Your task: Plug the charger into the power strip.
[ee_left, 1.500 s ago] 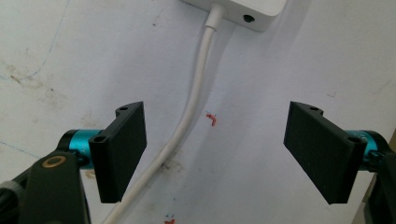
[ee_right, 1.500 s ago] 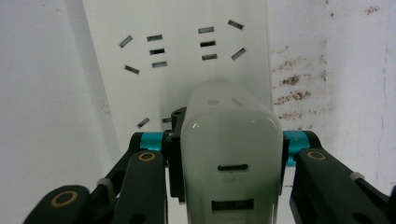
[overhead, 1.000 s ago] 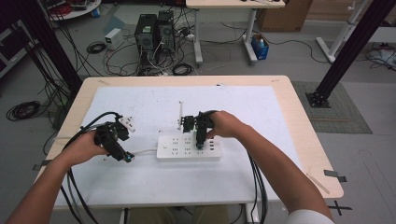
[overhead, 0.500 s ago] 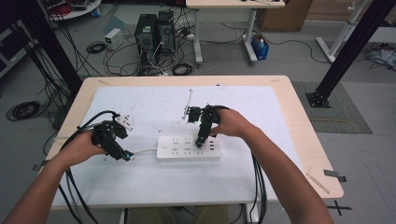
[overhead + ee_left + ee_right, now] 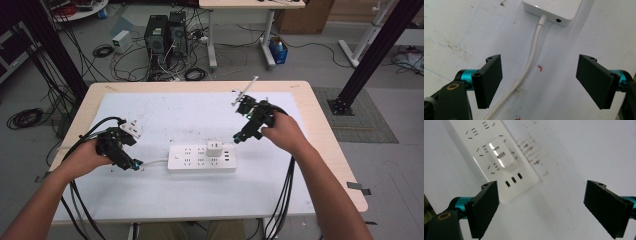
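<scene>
right gripper (image 5: 240,136) lifted right of power strip (image 5: 202,157), jaws just opened, empty; white plug (image 5: 215,148) seated. left gripper (image 5: 133,164) jaws apart astride strip's cord (image 5: 530,62).

no readable text, labels or numbers anywhere

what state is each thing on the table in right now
power strip: flat on the mat, its cord running left
white adapter: plugged into the strip, nothing gripping it
left tongs: open, straddling the cord without touching
right tongs: open, empty, have just been opening, above the strip's end
</scene>
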Demonstrator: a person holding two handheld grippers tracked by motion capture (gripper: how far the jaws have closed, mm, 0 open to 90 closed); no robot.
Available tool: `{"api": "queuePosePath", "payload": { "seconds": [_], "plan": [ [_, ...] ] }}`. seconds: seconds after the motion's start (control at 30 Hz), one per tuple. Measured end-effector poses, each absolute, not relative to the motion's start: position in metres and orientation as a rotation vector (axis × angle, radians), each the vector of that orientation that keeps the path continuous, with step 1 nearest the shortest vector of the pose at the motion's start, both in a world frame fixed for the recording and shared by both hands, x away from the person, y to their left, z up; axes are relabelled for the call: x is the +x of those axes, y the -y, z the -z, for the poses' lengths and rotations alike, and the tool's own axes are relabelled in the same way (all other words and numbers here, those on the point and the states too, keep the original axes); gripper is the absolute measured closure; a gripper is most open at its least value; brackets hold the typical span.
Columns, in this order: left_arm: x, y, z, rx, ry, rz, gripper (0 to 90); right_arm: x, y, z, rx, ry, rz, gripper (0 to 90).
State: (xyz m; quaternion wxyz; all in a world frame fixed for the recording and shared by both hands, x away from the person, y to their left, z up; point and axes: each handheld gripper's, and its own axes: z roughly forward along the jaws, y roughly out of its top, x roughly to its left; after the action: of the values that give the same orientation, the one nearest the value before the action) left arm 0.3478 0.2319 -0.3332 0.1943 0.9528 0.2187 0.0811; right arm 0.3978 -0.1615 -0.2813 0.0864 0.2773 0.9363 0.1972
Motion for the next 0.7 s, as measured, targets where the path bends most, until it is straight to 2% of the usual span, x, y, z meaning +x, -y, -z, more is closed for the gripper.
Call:
{"api": "queuePosePath", "payload": {
  "seconds": [0.3, 0.7],
  "plan": [
    [0.351, -0.232, 0.327, 2.658, -0.613, -0.258, 21.3, 0.363, 0.232, 0.261, 1.023, -2.646, -0.593, 12.4],
    [0.348, -0.232, 0.325, 2.656, -0.649, -0.300, 21.3, 0.341, 0.262, 0.267, 1.092, -2.587, -0.603, 12.4]
  ]
}}
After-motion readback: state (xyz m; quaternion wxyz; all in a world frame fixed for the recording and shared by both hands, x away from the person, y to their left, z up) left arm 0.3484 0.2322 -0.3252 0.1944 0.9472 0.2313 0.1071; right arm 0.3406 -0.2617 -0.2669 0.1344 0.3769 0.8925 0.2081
